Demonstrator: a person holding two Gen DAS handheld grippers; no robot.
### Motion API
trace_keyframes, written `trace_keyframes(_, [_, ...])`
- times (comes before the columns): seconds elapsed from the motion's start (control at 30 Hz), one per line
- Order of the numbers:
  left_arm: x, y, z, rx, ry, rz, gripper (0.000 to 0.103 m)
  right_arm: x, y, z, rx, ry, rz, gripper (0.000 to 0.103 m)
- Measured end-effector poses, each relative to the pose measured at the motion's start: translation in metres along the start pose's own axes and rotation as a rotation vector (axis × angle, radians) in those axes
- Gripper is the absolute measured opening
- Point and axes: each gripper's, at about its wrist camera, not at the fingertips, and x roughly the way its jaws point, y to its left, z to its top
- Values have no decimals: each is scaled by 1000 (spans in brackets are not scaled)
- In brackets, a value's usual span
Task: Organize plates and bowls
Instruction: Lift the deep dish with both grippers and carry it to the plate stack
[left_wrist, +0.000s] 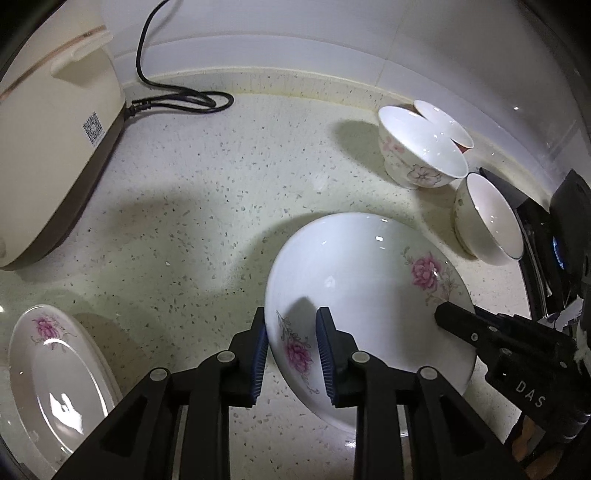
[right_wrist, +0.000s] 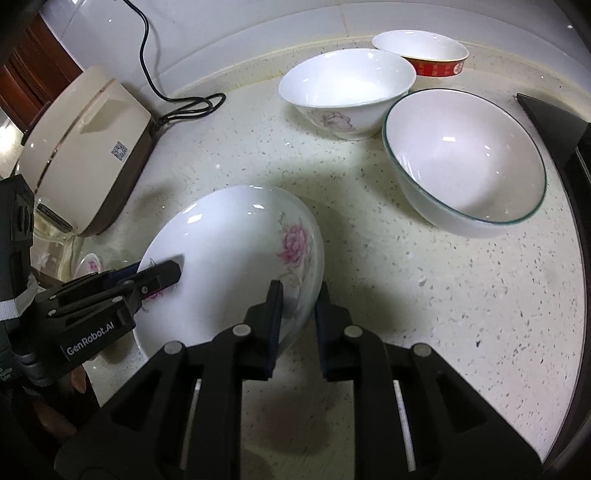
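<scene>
A pale speckled worktop (right_wrist: 424, 288) runs back to a white tiled wall, with a cream appliance (left_wrist: 55, 129) and its black cord (left_wrist: 177, 99) at the far left. A white plate (right_wrist: 236, 254) with pink flowers is tilted above the worktop, gripped from both sides. The left gripper (left_wrist: 291, 350) has its fingers narrowed onto the plate's left rim; the right gripper (right_wrist: 299, 325) has its fingers pinched on the right rim. A second flowered plate (left_wrist: 51, 369) lies flat at the near left. Three bowls stand at the far right: a floral bowl (right_wrist: 347, 92), a green-rimmed bowl (right_wrist: 465, 158) just beside it, and a red bowl (right_wrist: 421, 51) behind.
</scene>
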Motion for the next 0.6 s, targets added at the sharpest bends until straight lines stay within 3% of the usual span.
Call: trace_keyframes(0.6, [-36,12,-10,-30,-77,24,27,-22,21,-6,-39,-63,43,20])
